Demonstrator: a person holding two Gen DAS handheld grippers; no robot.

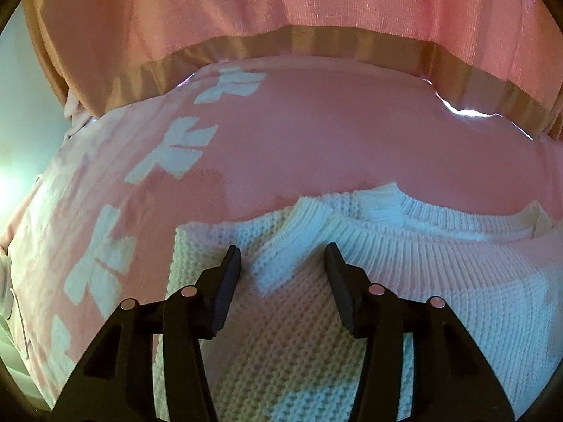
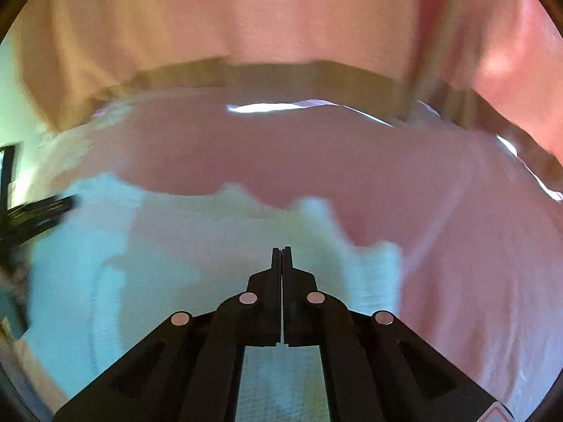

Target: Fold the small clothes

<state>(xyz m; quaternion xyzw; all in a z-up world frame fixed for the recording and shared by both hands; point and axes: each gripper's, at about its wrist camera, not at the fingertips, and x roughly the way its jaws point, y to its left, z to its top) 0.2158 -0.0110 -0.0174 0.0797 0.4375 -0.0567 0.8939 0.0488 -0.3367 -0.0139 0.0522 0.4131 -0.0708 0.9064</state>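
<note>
A: White waffle-knit sweater (image 1: 299, 316) lies flat on the pink cloth (image 1: 316, 133), ribbed collar (image 1: 404, 232) toward 1 o'clock of my left gripper (image 1: 283, 260). Left fingers stand wide apart over the knit near the shoulder, gripping nothing.

B: And the right?

A: Right gripper (image 2: 282, 256) has its fingers pressed together, nothing visibly between them; the right view is motion-blurred, sweater (image 2: 211, 246) beneath, cloth beyond at 12.

B: Risks?

A: My judgement: the open knit may snag a fingertip, or I pinch only the top layer and the fold skews. I could also catch the pink cloth underneath. With the right blurred, its placement is uncertain.
</note>
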